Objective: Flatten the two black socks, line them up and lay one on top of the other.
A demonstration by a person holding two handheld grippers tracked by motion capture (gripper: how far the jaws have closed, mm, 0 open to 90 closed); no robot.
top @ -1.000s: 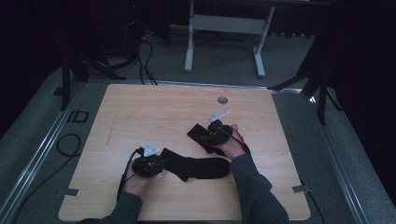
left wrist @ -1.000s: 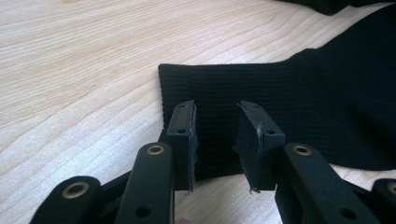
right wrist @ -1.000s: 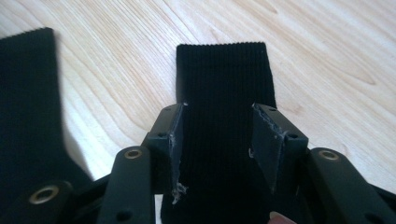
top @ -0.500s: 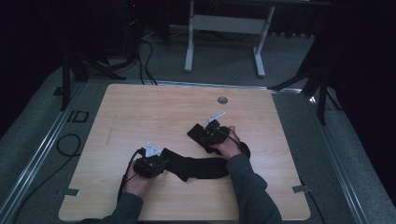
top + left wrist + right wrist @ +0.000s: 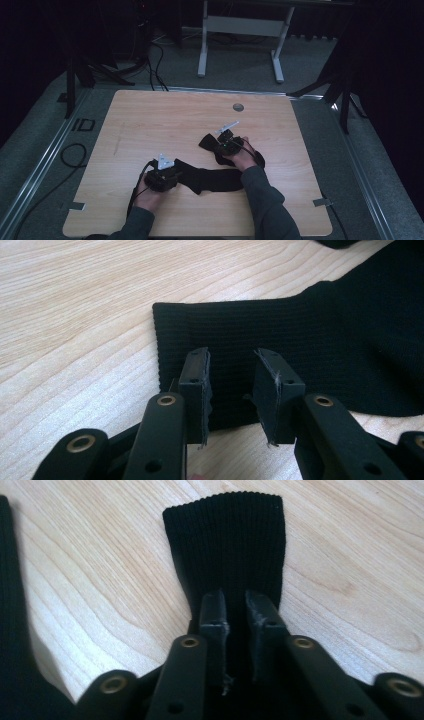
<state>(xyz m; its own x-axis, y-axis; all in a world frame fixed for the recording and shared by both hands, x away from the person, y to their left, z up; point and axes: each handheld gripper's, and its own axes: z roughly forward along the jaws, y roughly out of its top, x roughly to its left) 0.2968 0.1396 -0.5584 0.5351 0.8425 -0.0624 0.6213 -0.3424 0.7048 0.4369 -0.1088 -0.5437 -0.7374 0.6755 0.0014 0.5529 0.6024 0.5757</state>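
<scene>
- Long black ribbed knit sock [image 5: 215,177] flat on pale wooden tabletop [image 5: 165,120], near front edge, bent between both hands.
- Left gripper [image 5: 231,390] over one sock end, jaws parted, a gap between pads; grip not certain.
- Right gripper [image 5: 235,611] just closing, pads pinching sock at far end.
- Grey carpet floor [image 5: 380,165] around table.

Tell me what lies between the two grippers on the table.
In the high view, a black sock stretches between the left gripper and the right gripper; no other thing lies there on the table.
</scene>
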